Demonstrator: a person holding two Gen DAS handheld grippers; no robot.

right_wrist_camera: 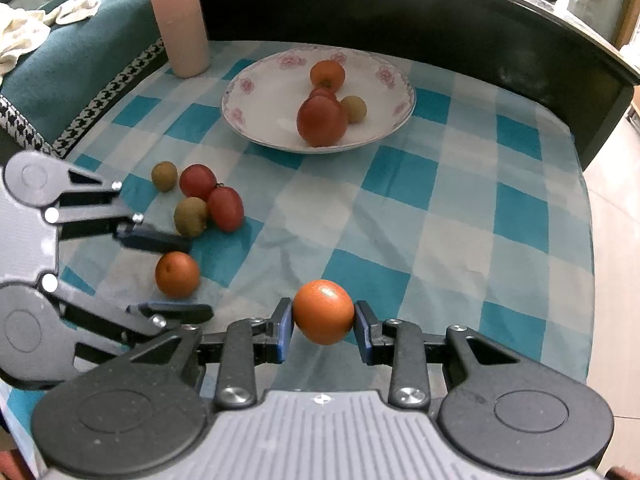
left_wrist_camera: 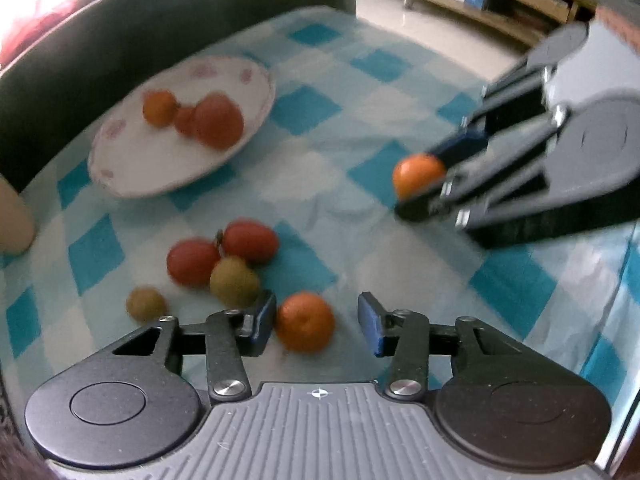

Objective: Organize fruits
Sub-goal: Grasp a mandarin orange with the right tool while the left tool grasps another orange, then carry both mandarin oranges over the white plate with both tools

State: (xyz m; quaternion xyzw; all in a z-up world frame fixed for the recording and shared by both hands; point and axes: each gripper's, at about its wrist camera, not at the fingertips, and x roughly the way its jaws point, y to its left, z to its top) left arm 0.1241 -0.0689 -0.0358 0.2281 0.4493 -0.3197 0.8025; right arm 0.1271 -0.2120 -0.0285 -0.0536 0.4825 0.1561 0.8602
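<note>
— Looking along my right gripper (right_wrist_camera: 323,326) first: what is nearest?

— An orange fruit (right_wrist_camera: 323,312), pinched between both blue pads and held above the checked tablecloth (right_wrist_camera: 440,240). My left view shows it too, but blurred, with the lower finger covering its underside.

— And your left gripper (left_wrist_camera: 316,320)?

— Its jaws stand wide apart around a second orange (left_wrist_camera: 305,321) lying on the cloth. The fruit sits close against one pad, clear of the other. Whether it touches that pad, I cannot tell; the left view is smeared. From the right view the same orange lies between the two spread fingers.

— Beyond that?

— A loose cluster: two red tomatoes (right_wrist_camera: 197,181) (right_wrist_camera: 225,208) and two brownish-green fruits (right_wrist_camera: 191,216) (right_wrist_camera: 164,176), near one another.

— Farther still?

— A white flowered plate (right_wrist_camera: 260,92) holding a large tomato (right_wrist_camera: 321,121), a smaller red fruit mostly hidden behind it, an orange (right_wrist_camera: 327,75) and a brownish fruit (right_wrist_camera: 353,109). That brownish one shows only in my right view; in the left the tomato blocks it.

— At the back?

— A ribbed pink cylinder (right_wrist_camera: 179,16), its top cut off, and a dark rail (right_wrist_camera: 400,12) along the table edge.
</note>
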